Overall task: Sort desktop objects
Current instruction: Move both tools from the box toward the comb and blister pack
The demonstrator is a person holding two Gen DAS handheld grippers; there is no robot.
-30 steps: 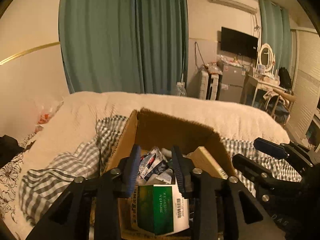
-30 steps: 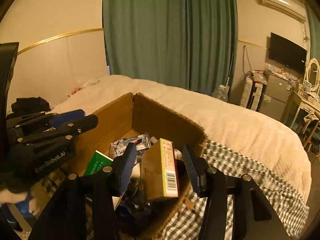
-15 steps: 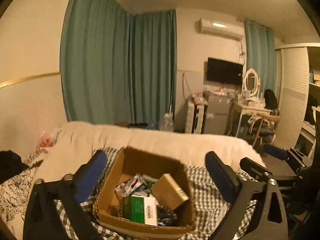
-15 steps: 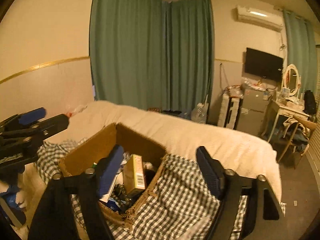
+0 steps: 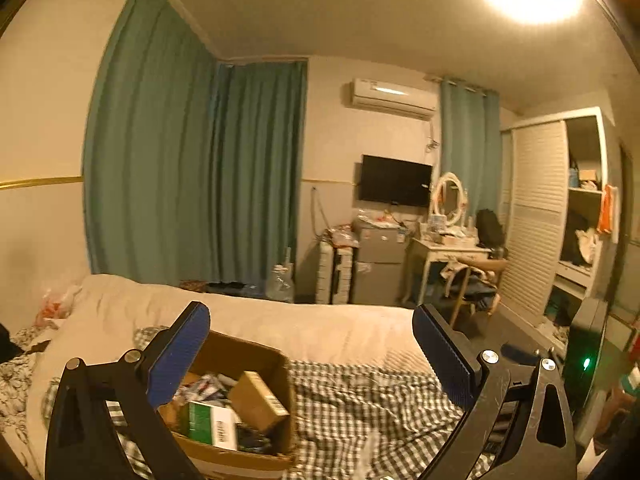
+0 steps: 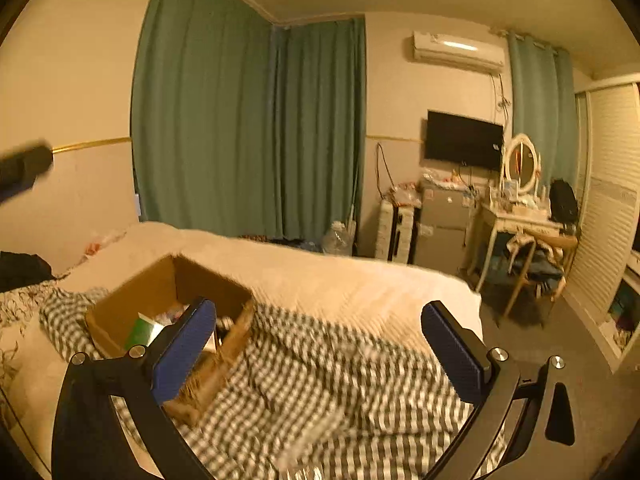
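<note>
1. At the far left, a cardboard box [image 5: 236,412] is sitting on a checked blanket [image 5: 360,404] spread over the bed [image 5: 280,320].
2. Inside the box, a green-and-white carton [image 5: 208,426] is lying near the front wall, and a tan carton [image 5: 258,400] is leaning just beside it, tilted on one edge. Smaller packets behind them are too blurred to tell apart.
3. The left gripper [image 5: 310,320] is hovering above the bed with its blue-padded fingers [image 5: 180,356] spread wide and released; nothing is sitting between them. Its left finger is overlapping the box's near-left corner in the left wrist view, well above the contents.
4. In the right wrist view, the box [image 6: 152,300] is lying to the lower left, with the green carton [image 6: 140,330] showing inside.
5. The right gripper [image 6: 318,320] is also hanging released, its jaws having just been opening, and only the checked blanket [image 6: 320,380] is showing between the fingers [image 6: 452,352].
6. Farther right, beyond the bed, green curtains [image 6: 248,128] are hanging, a television [image 6: 464,140] is mounted on the wall, and a dressing table [image 6: 520,220] with a round mirror is standing beside a louvred wardrobe [image 5: 536,216].
</note>
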